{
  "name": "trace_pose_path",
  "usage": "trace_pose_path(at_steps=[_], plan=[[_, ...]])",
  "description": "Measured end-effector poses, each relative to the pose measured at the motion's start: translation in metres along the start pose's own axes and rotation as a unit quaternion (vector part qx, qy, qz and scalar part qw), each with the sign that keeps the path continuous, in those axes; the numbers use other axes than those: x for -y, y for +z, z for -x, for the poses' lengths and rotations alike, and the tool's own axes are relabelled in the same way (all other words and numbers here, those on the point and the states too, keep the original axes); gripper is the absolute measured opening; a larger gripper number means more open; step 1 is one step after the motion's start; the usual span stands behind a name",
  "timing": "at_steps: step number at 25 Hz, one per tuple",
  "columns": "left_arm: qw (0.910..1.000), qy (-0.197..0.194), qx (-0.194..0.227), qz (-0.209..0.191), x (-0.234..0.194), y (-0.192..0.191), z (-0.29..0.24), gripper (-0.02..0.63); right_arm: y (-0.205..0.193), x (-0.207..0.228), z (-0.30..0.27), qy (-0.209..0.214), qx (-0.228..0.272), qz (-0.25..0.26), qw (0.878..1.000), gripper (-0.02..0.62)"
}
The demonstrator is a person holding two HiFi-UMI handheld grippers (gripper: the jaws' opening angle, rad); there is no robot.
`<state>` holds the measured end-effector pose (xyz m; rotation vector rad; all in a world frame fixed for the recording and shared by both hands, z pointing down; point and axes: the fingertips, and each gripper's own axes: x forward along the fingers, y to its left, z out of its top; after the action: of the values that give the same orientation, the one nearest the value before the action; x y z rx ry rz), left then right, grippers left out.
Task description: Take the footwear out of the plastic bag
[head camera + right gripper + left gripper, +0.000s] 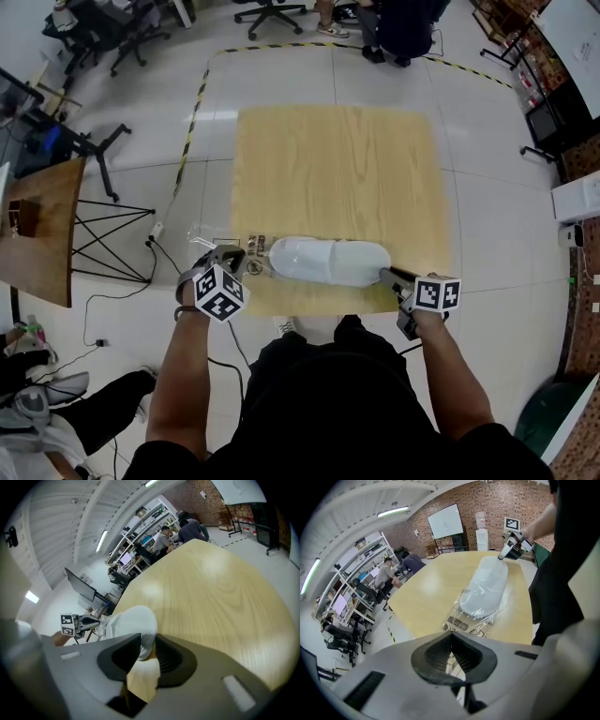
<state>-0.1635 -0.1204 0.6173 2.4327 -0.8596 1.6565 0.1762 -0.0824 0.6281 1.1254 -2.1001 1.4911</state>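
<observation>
A white slipper (328,261) lies in a clear plastic bag (255,267) near the front edge of the wooden table (337,169). My left gripper (246,266) is at the bag's left, labelled end; in the left gripper view its jaws (451,656) are shut on the bag's edge (461,623), with the slipper (485,590) stretching away beyond. My right gripper (384,275) is at the slipper's right end. The right gripper view shows the slipper's rounded end (131,623) between the pads of the right gripper (147,651), which press on it. The left gripper (91,620) shows at the far end.
The slipper lies close to the table's near edge, right in front of my body. A small wooden side table (37,225) and floor cables (122,291) stand at the left. Office chairs (272,14) and seated people are beyond the far edge. A white box (577,199) is at the right.
</observation>
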Motion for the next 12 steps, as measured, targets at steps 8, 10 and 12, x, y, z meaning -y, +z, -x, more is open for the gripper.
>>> trace_pose_path(at_steps=[8,10,12], plan=[[0.9998,0.018,-0.011,-0.004,-0.007,-0.021,0.004,0.006,0.000,-0.009,-0.002,0.004,-0.038,0.067,0.997,0.084],[0.9995,0.030,-0.013,-0.002,-0.012,-0.025,0.006,0.006,0.000,-0.013,-0.004,0.005,-0.047,0.084,0.995,0.082],[0.9990,0.041,-0.016,0.002,-0.018,-0.030,0.009,0.006,0.000,-0.018,-0.007,0.008,-0.053,0.093,0.994,0.080]])
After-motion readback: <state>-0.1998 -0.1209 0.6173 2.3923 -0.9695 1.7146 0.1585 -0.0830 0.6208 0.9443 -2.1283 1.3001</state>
